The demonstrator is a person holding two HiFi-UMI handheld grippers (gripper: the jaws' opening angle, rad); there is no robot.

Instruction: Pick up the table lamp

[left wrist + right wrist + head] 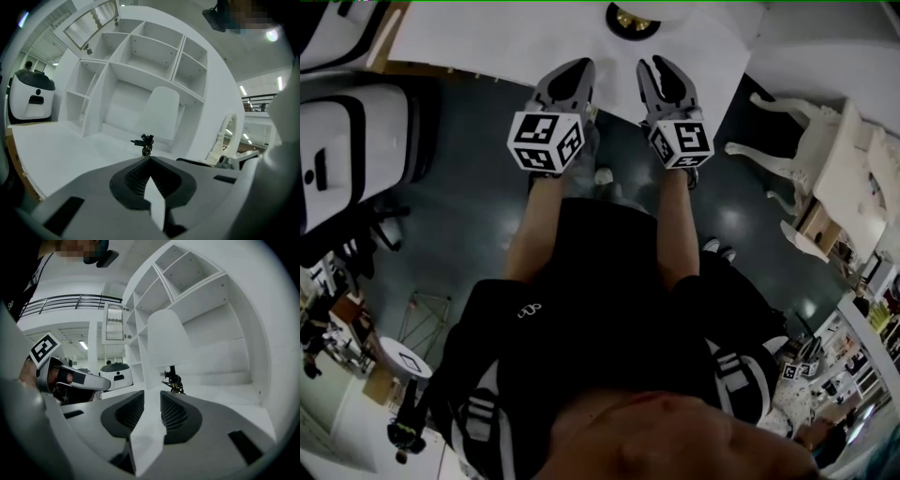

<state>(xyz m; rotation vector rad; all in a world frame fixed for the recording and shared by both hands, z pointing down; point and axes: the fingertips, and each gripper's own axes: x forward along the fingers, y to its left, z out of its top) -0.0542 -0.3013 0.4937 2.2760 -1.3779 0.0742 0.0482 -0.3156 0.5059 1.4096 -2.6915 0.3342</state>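
Note:
The table lamp stands on the white table [487, 37] in front of a shelf unit. Its white shade [161, 110] sits above a black stem with a coiled cord [147, 143]; in the head view only its dark base [631, 19] shows at the top edge. My left gripper [150, 159] is shut and empty, short of the lamp, its tips [572, 70] at the table's near edge. My right gripper [152, 397] is open with nothing between its jaws, and the lamp's stem [173, 378] and shade [168, 341] lie just beyond. In the head view the right gripper [666, 70] is beside the left.
A white shelf unit [140, 61] with open compartments rises behind the lamp. A white and black machine [347, 141] stands left of the table. A white carved chair [806, 141] is at the right. The dark floor lies under my legs.

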